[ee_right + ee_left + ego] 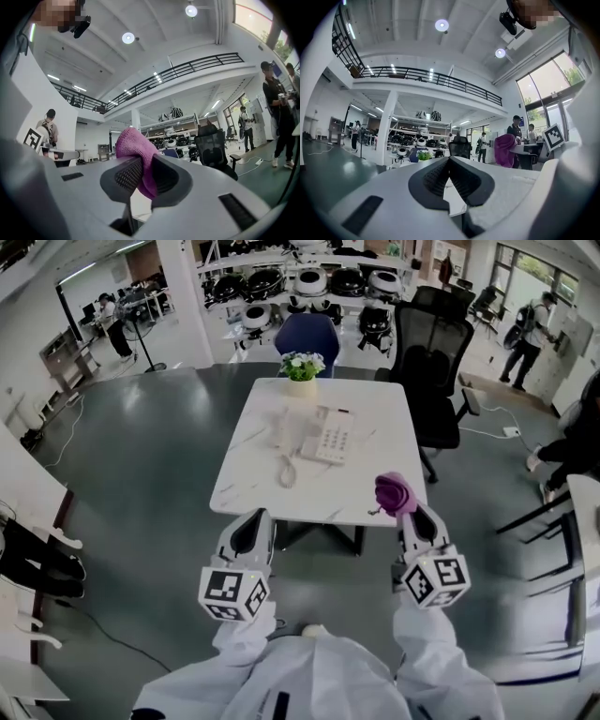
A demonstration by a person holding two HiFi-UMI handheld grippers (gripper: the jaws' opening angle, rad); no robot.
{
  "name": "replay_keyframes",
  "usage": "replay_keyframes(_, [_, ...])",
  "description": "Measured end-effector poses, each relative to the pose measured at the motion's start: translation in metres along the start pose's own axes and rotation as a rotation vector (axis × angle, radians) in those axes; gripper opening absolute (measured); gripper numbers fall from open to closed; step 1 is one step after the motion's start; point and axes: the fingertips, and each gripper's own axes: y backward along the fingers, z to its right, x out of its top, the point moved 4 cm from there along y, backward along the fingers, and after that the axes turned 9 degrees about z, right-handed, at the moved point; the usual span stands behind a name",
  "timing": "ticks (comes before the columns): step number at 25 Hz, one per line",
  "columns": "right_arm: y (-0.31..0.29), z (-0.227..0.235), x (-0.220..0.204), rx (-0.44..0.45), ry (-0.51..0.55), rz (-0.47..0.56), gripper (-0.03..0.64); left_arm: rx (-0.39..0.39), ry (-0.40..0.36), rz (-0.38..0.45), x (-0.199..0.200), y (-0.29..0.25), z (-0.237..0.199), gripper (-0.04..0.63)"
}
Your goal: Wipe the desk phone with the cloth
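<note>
A white desk phone [323, 439] lies near the middle of the white table [375, 427], its coiled cord trailing toward the near edge. My right gripper [405, 507] hovers over the table's near right edge, shut on a purple cloth [394, 491]. In the right gripper view the cloth [136, 145] bulges up from between the jaws of the right gripper [140, 176]. My left gripper [255, 517] hangs just short of the near left edge. In the left gripper view its tips [450, 161] meet with nothing between them. The phone is not visible in either gripper view.
A small pot of flowers [302, 367] stands at the table's far edge. Behind it is a blue chair [307, 334], and a black office chair [433, 362] sits at the far right corner. Shelving [309, 282] lines the back. People stand at the right [530, 329].
</note>
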Motion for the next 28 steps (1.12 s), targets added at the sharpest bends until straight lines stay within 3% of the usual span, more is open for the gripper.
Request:
replay_keyframes(13, [-0.050, 0.018, -0.027, -0.039, -0.031, -0.025, 0.037, -0.038, 0.023, -0.040, -0.026, -0.047, -0.019, -0.002])
replay_keyframes(28, [-0.158, 0.063, -0.062, 0.010, -0.059, -0.085, 0.038, 0.021, 0.044, -0.095, -0.058, -0.138, -0.054, -0.002])
